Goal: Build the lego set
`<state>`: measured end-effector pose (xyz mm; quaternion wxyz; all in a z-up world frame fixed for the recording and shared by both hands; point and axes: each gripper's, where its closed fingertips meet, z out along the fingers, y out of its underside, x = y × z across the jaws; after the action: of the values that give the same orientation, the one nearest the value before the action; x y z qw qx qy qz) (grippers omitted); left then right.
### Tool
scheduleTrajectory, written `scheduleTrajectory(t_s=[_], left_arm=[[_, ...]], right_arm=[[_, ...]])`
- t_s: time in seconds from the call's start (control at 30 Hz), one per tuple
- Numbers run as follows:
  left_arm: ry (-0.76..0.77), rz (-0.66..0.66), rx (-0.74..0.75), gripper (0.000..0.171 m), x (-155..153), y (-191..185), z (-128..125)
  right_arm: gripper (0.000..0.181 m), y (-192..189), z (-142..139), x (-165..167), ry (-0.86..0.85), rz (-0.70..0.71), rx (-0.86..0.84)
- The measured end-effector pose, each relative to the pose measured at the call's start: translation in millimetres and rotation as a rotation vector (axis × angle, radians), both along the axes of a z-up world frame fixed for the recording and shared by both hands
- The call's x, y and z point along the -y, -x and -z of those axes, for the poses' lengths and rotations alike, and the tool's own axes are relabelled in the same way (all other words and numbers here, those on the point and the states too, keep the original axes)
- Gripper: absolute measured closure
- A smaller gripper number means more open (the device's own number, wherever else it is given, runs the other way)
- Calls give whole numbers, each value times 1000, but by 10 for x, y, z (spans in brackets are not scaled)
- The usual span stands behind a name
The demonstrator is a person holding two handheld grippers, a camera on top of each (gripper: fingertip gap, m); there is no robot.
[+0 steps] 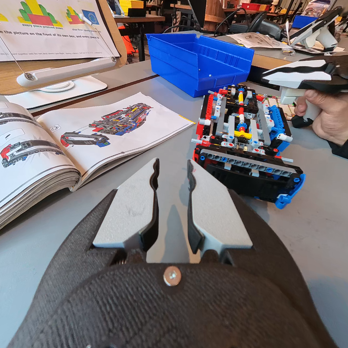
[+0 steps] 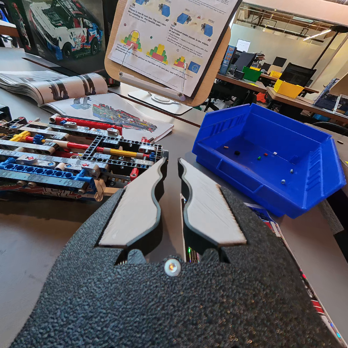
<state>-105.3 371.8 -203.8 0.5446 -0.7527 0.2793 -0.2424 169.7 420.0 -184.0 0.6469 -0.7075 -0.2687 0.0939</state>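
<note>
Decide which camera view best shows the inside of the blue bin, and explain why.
The right wrist view: it looks into the blue bin, showing a few small loose pieces on its floor. The left wrist view shows the bin from lower and farther off, so its front wall hides most of the floor.

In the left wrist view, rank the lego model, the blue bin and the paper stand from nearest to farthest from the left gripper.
From the left gripper:
1. lego model, just right of the fingers.
2. blue bin, beyond the model.
3. paper stand, far left, about level with the bin; too close to call.
</note>
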Motion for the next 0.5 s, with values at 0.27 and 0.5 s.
scheduleTrajectory(t_s=[0.27,0.5], left_arm=[[-24,-13,2,145,0,17,-30],[-18,-14,18,146,-4,31,-40]], right_arm=[[172,-1,-22,30,-21,2,3],[173,-3,-26,37,-20,0,-2]])
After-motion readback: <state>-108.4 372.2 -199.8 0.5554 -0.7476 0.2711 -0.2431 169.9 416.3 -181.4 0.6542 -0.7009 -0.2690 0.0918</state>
